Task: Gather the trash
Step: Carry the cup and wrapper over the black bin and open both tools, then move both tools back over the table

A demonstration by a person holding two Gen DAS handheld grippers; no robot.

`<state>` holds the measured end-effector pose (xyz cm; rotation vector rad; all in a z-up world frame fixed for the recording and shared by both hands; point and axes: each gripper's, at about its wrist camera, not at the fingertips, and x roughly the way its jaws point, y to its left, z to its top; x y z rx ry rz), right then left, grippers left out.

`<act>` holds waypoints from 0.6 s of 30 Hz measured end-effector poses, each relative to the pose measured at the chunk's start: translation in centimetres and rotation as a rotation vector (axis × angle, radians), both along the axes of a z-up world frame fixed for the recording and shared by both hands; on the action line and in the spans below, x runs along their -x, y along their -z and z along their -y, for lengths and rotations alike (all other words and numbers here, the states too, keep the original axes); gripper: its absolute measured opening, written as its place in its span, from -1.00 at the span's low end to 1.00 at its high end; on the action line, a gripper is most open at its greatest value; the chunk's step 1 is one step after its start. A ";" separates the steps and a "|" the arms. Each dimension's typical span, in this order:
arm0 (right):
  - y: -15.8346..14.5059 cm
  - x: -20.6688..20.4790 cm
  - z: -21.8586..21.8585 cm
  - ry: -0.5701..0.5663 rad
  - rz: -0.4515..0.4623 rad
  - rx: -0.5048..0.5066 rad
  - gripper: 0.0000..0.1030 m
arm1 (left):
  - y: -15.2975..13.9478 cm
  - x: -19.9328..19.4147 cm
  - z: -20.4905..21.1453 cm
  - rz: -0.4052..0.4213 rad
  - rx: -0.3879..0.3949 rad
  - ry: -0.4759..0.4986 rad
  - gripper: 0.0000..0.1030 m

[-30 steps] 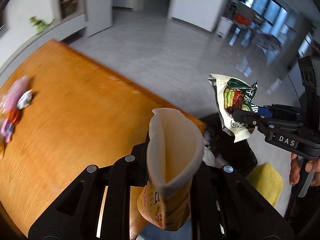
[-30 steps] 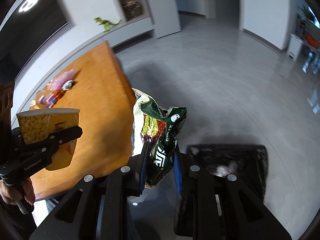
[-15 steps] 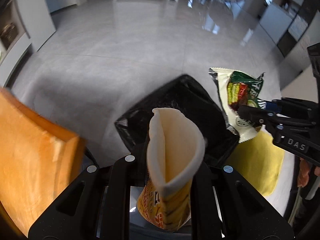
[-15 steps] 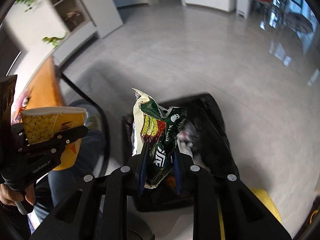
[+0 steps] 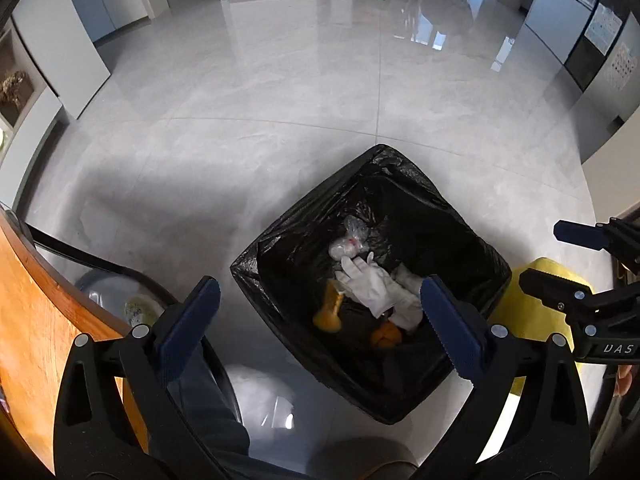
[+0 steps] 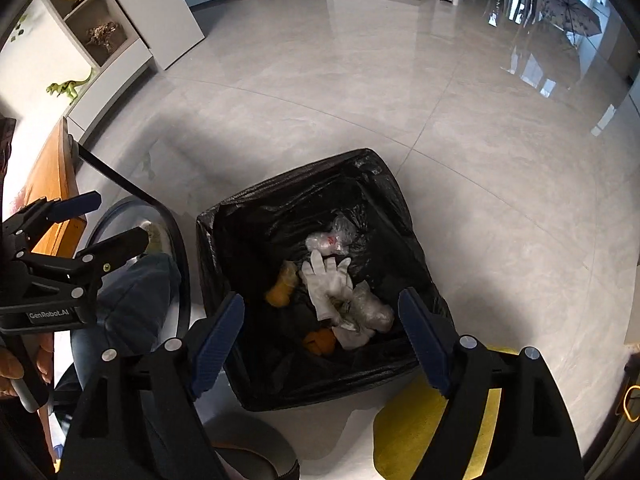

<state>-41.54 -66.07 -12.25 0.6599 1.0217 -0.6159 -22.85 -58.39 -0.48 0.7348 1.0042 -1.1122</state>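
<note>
A bin lined with a black bag [image 5: 440, 216] [image 6: 260, 232] stands on the grey floor below both grippers. My left gripper [image 5: 318, 292] hangs over its near left rim, and its jaws are opening wide with nothing between them. My right gripper [image 6: 320, 302] hangs over the bin too, its jaws opening and holding nothing. Each shows in the other's view: the right gripper [image 5: 544, 256], the left gripper [image 6: 120, 220]. Inside the bin lie a white glove [image 5: 372, 284] [image 6: 328, 280], a clear plastic bag [image 5: 352, 240] and a yellow-orange piece like the paper cup [image 5: 328, 312] [image 6: 282, 288]. I cannot make out the snack packet.
The orange wooden table [image 5: 36, 320] edges the left side. A chair with a black frame [image 6: 176, 248] holds the person's leg in jeans [image 6: 132, 300] beside the bin. A yellow seat [image 6: 420, 420] stands at the bin's right. Beyond the bin lies open grey floor.
Both grippers swung from the table to above the bin and sank toward it. The cup has left the left jaws and the snack packet the right jaws; both now stand open.
</note>
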 end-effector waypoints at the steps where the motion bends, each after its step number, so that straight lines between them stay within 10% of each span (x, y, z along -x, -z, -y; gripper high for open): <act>1: -0.1 -0.2 0.1 -0.007 0.001 0.001 0.56 | 0.0 -0.1 -0.2 0.005 0.000 -0.003 0.89; 18: -5.3 -7.7 -4.1 -0.160 0.046 0.068 0.57 | -3.7 -5.1 -7.4 0.010 0.089 -0.155 0.89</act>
